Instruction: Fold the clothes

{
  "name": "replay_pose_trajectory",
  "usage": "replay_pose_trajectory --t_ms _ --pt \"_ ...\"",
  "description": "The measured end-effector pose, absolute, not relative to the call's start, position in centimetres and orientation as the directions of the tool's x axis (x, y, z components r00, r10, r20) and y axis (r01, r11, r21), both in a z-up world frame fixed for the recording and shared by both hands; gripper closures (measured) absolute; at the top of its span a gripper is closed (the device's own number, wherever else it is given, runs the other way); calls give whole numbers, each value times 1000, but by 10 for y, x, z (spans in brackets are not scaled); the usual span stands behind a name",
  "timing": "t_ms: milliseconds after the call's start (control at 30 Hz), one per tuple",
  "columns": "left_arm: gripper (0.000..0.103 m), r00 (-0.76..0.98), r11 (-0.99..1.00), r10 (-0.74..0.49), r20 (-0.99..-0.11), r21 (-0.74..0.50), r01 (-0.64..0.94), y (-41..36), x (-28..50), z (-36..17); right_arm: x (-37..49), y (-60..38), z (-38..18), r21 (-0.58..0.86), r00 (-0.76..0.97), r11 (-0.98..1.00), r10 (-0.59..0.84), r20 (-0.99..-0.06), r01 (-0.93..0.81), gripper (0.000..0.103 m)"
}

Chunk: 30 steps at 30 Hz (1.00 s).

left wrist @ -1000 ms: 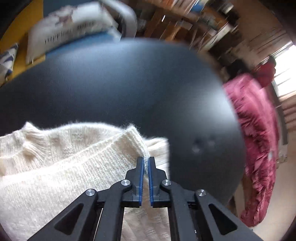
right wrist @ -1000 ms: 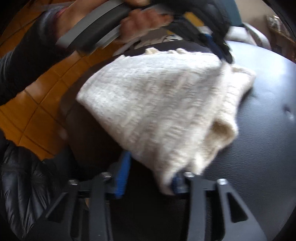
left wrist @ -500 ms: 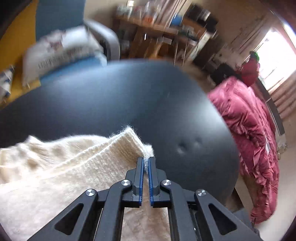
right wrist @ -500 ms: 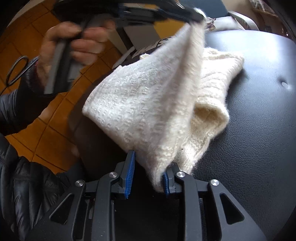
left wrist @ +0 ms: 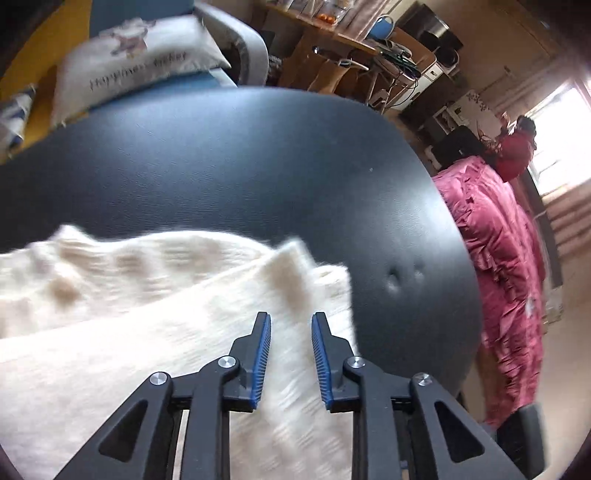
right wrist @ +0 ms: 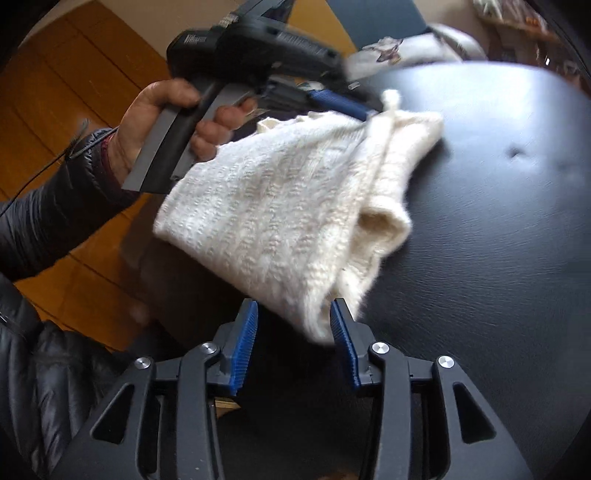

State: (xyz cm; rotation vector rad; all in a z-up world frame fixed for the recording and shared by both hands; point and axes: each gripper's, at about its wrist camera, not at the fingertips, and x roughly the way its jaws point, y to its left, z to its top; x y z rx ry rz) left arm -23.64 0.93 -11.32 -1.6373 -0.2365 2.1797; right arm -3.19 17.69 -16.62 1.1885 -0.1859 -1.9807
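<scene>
**Both grippers opening over the cream sweater**

Currently the cream knit sweater (left wrist: 155, 332) lies folded on the dark padded bench (left wrist: 240, 166), bunched toward the near edge; in the left wrist view its texture is smeared by blur, so the stitch pattern and the number of layers cannot be read there.

Left gripper (left wrist: 291, 325): fingers spread and opening. A raised corner of the knit sits in the gap, but neither blue pad visibly presses on it. From the right wrist view this gripper (right wrist: 364, 110) is partly blurred; one blue finger reaches a small knit tuft at the sweater's far edge, contact uncertain. A hand (right wrist: 162, 129) in a dark puffy sleeve (right wrist: 55, 206) grips its grey handle.

Right gripper (right wrist: 293, 317): fingers spread and opening. The sweater's near corner hangs between them, close against the right-hand pad and clear of the left one; whether it touches cannot be told.

Background, left wrist view: white cushion (left wrist: 136, 62) with lettering too blurred to read, cut off by a blue chair (left wrist: 155, 11); crimson bedding (left wrist: 498, 258) beside the bench; cluttered wooden shelving, contents indistinct. Wooden floor (right wrist: 74, 74) shows in the right wrist view.
</scene>
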Motion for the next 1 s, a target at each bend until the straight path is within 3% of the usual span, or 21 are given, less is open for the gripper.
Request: replay_pose_trajectory --t_ms 100,267,333,400,600,833,900,1000 --pt "80 -260 -912 392 -882 -336 -237 -5 -222 -108 -27 179 -150 434 -297 -700 -665 -685 567 52" --pt "80 -274 -904 404 -873 -337 -262 -17 -201 -109 -33 167 -136 463 -308 -654 -721 -621 598 52" --pt "80 -271 -901 409 -872 -338 -272 -20 -189 -113 -39 152 -145 478 -272 -642 -725 -633 600 51" --pt "80 -275 -906 392 -878 -317 -281 -23 -180 -120 -46 139 -167 456 -241 -695 -659 -712 555 50" --pt "80 -315 -905 403 -859 -324 -275 -40 -163 -127 -46 152 -181 475 -265 -738 -638 -723 480 53" --pt "80 -457 -913 402 -793 -311 -263 -75 -139 -99 -50 120 -139 257 -392 -802 -509 -766 540 52" --pt "80 -483 -925 377 -791 -299 -233 -89 -134 -99 -57 109 -136 223 -406 -809 -486 -774 544 46" --pt "80 -489 -940 339 -804 -311 -140 -111 -130 -112 -67 96 -158 195 -372 -831 -427 -824 522 46"
